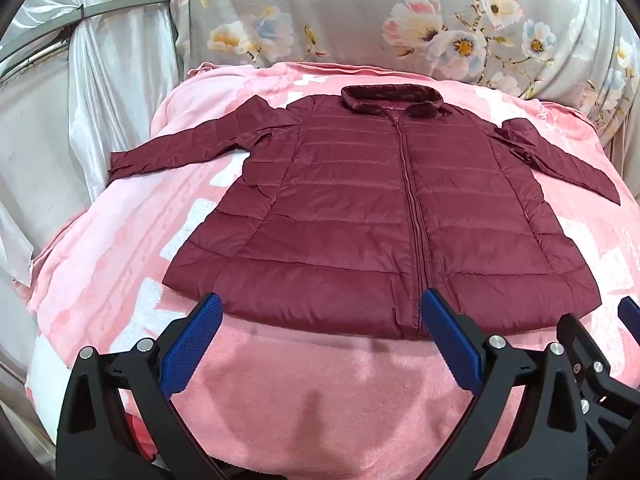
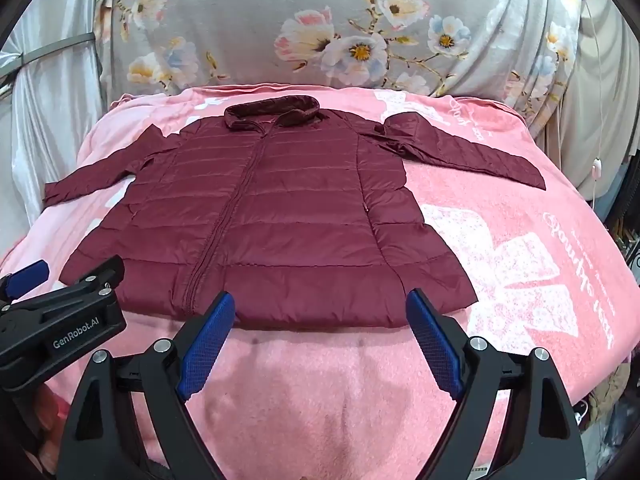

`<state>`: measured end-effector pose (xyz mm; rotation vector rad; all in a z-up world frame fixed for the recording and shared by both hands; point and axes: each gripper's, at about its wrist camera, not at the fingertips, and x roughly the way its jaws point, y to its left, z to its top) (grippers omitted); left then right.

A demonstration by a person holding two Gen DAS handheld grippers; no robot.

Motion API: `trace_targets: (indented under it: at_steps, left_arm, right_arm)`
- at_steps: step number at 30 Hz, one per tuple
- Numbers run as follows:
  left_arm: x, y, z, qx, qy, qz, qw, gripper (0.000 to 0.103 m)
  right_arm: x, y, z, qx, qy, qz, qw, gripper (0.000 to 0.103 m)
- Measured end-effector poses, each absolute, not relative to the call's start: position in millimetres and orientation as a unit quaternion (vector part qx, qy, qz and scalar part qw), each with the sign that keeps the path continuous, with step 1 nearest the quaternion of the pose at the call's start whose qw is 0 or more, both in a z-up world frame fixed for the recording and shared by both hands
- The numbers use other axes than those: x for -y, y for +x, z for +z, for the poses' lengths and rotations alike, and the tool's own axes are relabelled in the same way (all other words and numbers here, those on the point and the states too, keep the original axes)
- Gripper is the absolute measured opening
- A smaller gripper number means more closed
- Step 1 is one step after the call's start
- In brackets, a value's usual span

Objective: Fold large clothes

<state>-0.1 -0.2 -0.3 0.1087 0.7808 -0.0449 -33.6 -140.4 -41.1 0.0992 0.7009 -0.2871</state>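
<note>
A dark red quilted jacket (image 1: 360, 216) lies flat and zipped, front up, on a pink blanket (image 1: 320, 392), collar far, hem near, both sleeves spread out sideways. It also shows in the right wrist view (image 2: 272, 216). My left gripper (image 1: 320, 304) is open and empty, its blue pads (image 1: 192, 340) just short of the hem, left of the zip. My right gripper (image 2: 320, 304) is open and empty, at the hem right of the zip. Each gripper shows at the other view's edge.
The pink blanket (image 2: 520, 248) with white print covers a bed. A grey floral sheet (image 2: 320, 20) rises behind it. A silvery curtain (image 1: 100, 80) hangs at the left. A white cord with a switch (image 2: 596, 168) hangs at the right.
</note>
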Motion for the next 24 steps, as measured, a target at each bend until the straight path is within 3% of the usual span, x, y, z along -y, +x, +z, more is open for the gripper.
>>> trace_targets:
  at_steps: [24]
  left_arm:
    - [4.8, 2.6, -2.8, -0.38, 0.066, -0.018, 0.922, 0.097]
  right_arm:
    - [140.4, -27.9, -44.7, -0.346, 0.046, -0.139, 0.927, 0.085]
